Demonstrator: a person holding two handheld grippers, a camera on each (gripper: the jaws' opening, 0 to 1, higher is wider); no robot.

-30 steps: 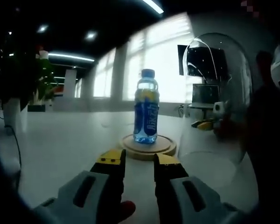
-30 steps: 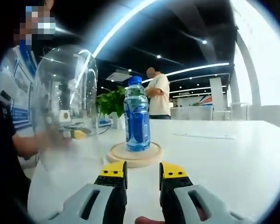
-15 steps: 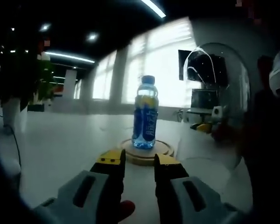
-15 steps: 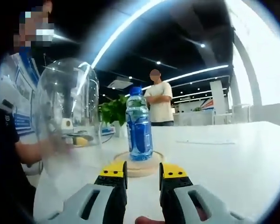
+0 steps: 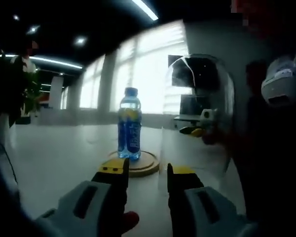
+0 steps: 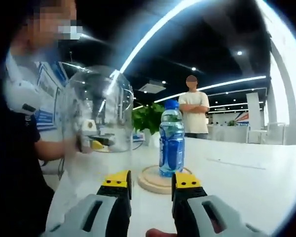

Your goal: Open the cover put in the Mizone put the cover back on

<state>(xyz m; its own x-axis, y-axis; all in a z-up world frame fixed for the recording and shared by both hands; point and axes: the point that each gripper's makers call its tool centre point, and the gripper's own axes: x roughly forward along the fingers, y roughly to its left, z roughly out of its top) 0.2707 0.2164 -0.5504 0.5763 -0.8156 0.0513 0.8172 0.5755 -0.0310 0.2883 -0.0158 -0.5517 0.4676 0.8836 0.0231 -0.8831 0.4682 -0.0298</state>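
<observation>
In the left gripper view we are seeing a white table (image 5: 54, 148) spreading out on the left; on it, a round wooden base (image 5: 140, 165) is carrying the Mizone bottle (image 5: 129, 124), which is standing upright with a blue cap and a blue label whose writing is too blurred for us to read; just right of it the clear dome cover (image 5: 200, 113) is standing off the base, and it looks to be resting on the table, though its lower edge is hard to make out; the left gripper (image 5: 145, 173) is pointing at the base with its yellow-tipped jaws narrowly apart and holding nothing.

In the right gripper view a seated person (image 6: 19, 148) is filling the left; the cover (image 6: 96, 113) is next, then the bottle (image 6: 171, 139) on its base (image 6: 155, 180); a person in a white shirt (image 6: 193, 113) is standing behind with arms folded; the right gripper (image 6: 150, 180) is also keeping a narrow gap between its jaws, gripping nothing.
</observation>
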